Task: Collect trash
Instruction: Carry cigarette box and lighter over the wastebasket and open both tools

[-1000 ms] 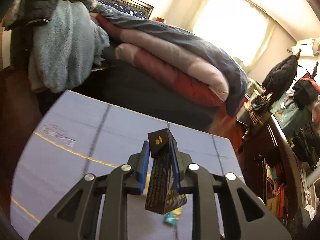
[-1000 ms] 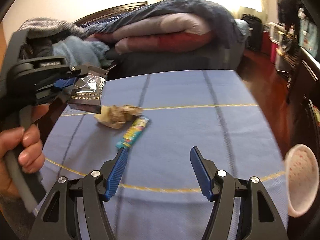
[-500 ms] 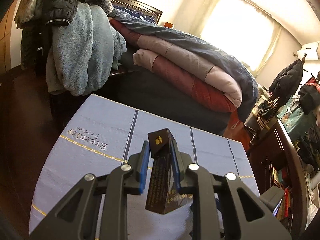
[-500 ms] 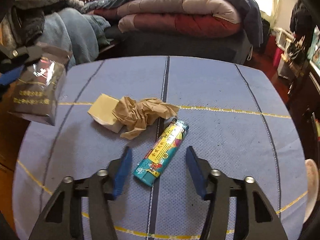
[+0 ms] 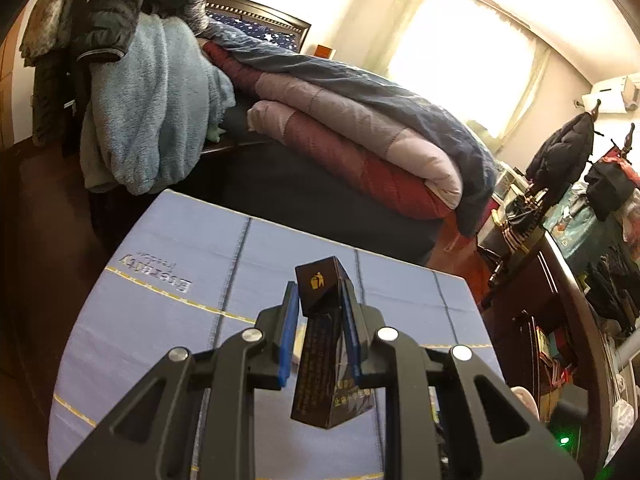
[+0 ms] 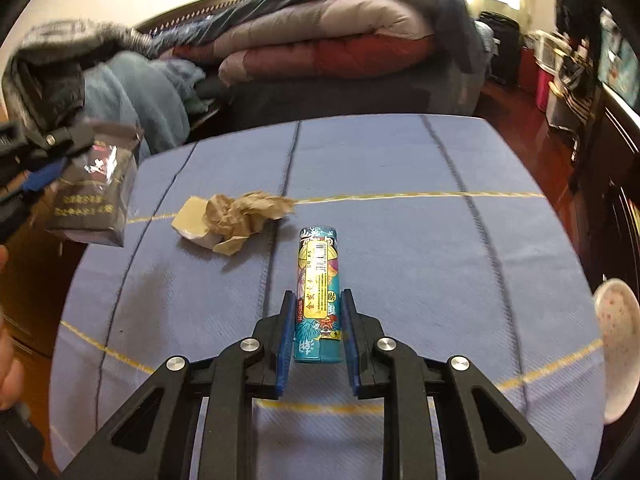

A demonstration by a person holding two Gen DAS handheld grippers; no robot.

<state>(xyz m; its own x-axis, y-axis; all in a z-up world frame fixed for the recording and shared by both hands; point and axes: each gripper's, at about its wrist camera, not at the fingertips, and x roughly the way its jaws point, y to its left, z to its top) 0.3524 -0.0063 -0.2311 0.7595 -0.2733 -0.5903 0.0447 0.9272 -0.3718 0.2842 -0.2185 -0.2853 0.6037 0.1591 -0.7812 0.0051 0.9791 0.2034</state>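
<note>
two grips: left gripper (image 5: 318, 312) clamped on box (image 5: 324, 356), right gripper (image 6: 316, 320) closing round tube (image 6: 318, 296); next, lift clear of cloth (image 6: 400, 240)

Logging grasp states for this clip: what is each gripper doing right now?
Left gripper: shut on the dark cigarette pack.
Right gripper: closing around the teal tube lying on the blue tablecloth.

My left gripper (image 5: 319, 312) holds a dark cigarette pack (image 5: 324, 356) showing a gold bin-and-figure litter sign; its gold print is too small to read. The blue tablecloth (image 5: 168, 240) reads "Eternity", upside down. The teal tube (image 6: 319, 292) carries a barcode and an unreadable yellow label.
</note>
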